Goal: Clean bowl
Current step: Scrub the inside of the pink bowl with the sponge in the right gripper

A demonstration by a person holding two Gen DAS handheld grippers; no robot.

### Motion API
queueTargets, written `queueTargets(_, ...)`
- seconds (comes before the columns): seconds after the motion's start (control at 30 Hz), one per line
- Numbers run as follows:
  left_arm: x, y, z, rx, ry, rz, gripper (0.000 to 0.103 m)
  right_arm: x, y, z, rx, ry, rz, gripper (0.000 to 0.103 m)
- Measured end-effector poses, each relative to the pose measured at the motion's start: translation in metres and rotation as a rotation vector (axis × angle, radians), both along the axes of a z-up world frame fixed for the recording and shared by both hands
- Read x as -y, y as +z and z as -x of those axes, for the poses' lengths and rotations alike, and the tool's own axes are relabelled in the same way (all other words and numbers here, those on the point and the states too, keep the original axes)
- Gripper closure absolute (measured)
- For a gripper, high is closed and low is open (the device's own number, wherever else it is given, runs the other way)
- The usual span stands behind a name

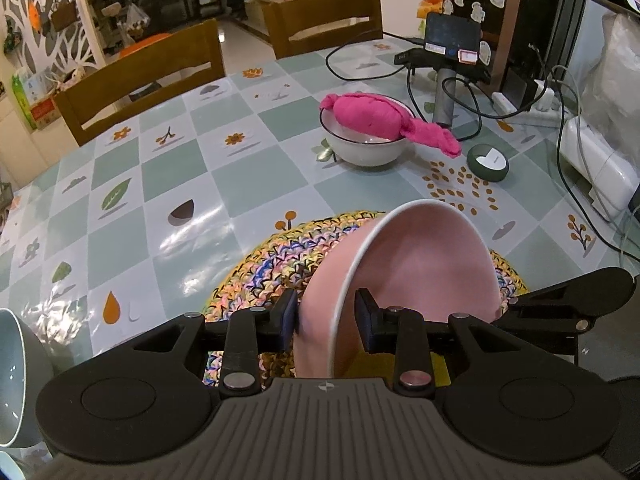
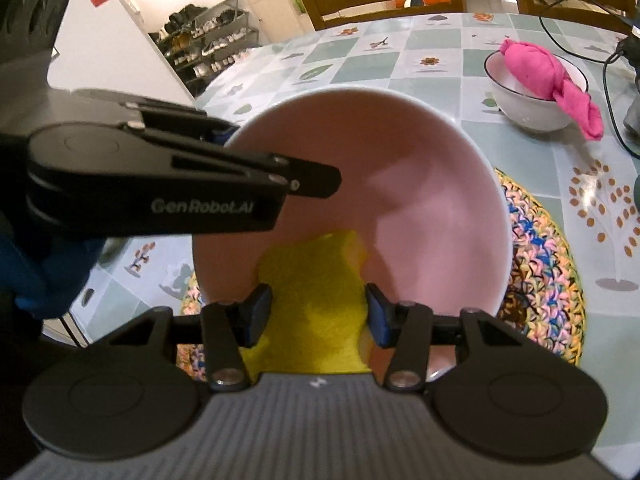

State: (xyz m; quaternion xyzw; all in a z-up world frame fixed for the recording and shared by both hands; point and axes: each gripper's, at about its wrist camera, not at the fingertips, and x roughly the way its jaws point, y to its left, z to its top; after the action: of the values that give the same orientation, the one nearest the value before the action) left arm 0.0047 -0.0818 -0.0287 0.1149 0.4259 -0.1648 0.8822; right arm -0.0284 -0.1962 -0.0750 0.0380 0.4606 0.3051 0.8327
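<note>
The left gripper [image 1: 326, 322] is clamped on the rim of the pink bowl [image 1: 420, 264], one finger against the outer wall and the other inside, and it holds the bowl tipped on edge at lower centre of the left wrist view, its opening turned to the right of the frame. In the right wrist view the same gripper comes in from the left edge as a black arm, its tip on the bowl's upper left rim. The right gripper [image 2: 318, 312] pinches a yellow sponge [image 2: 312, 292] between its blue-padded fingers [image 2: 256, 314] at lower centre of its frame; the sponge's far end lies inside the bowl, against the lower part of the inner wall. The bowl fills the middle of that view, pink inside with a white rim. Below and behind the bowl lies a round braided mat [image 1: 272, 256] in many colours, on the table [image 1: 168, 176] with its green and white checked cloth printed with leaves and flowers. Farther off, right of centre in the upper half of the left view, a white bowl [image 1: 366, 146] stands on the table with a bright pink cloth [image 1: 372, 116] bundled in it, one end hanging over the rim at the right. Just right of that sits a small round dark green device [image 1: 488, 162]. Part of a grey bowl [image 1: 20, 376] shows at the lower left edge. Two wooden chairs [image 1: 152, 76] stand at the far side of the table.
</note>
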Motion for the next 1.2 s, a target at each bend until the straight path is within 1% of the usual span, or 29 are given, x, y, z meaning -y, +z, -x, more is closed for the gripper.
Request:
queueTargets(0.17,0.002,-0.004,0.002,0.009,-0.015,-0.033,0.069,-0.012,0.001,0.007,0.038,0.039,0.106,0.052)
queueTargets(0.37,-0.003,-0.005,0.0,-0.001,-0.012,-0.011,0.069,-0.021,0.004,0.014,0.097,0.096,0.258,0.052)
queueTargets(0.57,0.003,-0.002,0.005,0.032,-0.054,-0.018,0.071,-0.02,0.003,0.015,0.149,0.136,0.391,0.052)
queueTargets(0.8,0.008,0.0,0.008,0.05,-0.11,-0.033,0.071,-0.009,-0.003,0.01,0.19,0.149,0.483,0.052)
queueTargets(1.0,0.011,0.0,0.007,0.047,-0.155,-0.043,0.071,-0.001,-0.006,0.006,0.235,0.164,0.529,0.052)
queueTargets(1.2,0.013,-0.002,0.006,0.039,-0.187,-0.059,0.071,0.001,-0.008,0.006,0.321,0.198,0.592,0.051)
